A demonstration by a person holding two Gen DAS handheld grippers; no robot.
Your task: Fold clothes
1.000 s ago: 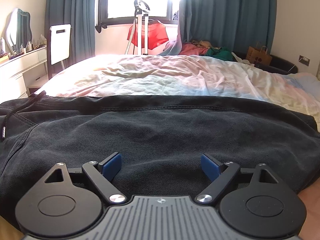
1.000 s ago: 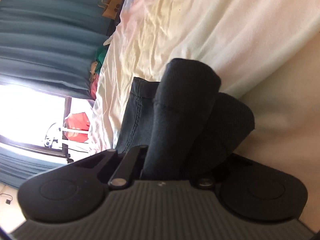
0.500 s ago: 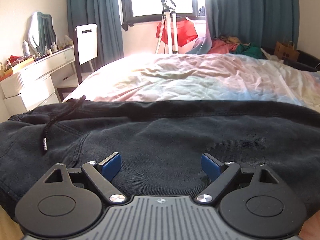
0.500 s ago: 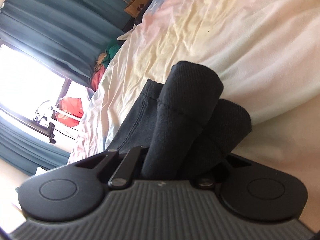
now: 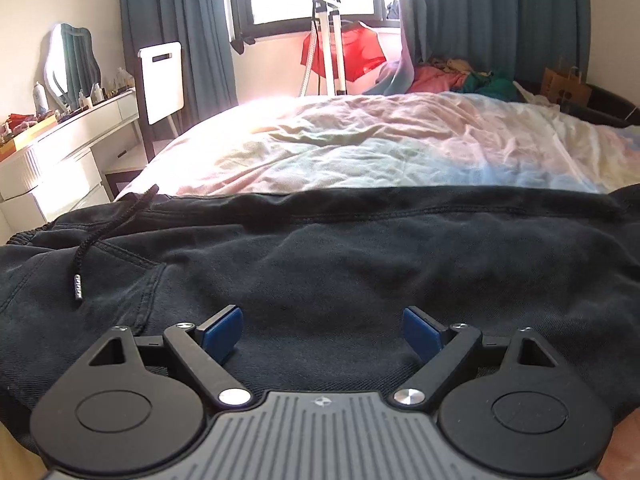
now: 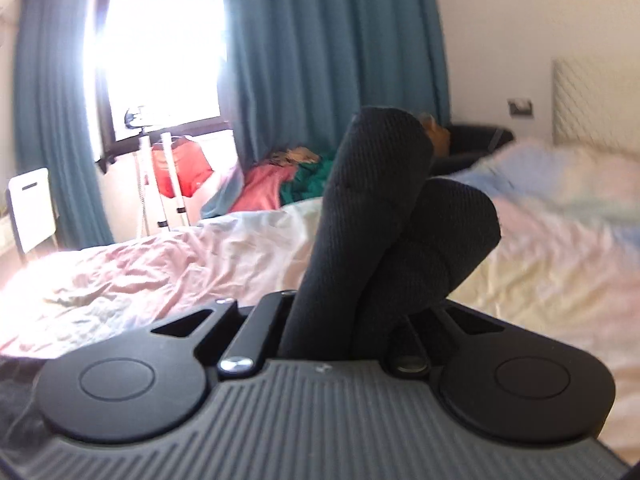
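Home bedroom: rumpled bed (image 5: pixel 400 152), teal curtains (image 6: pixel 328 60), likely vanity dresser (image 5: pixel 60 140) with mirror (image 5: pixel 72 64).

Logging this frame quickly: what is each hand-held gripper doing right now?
Left hand-held gripper: open, holding nothing, low over the black garment.
Right hand-held gripper: closed on the bunched ribbed cuff of the black garment.
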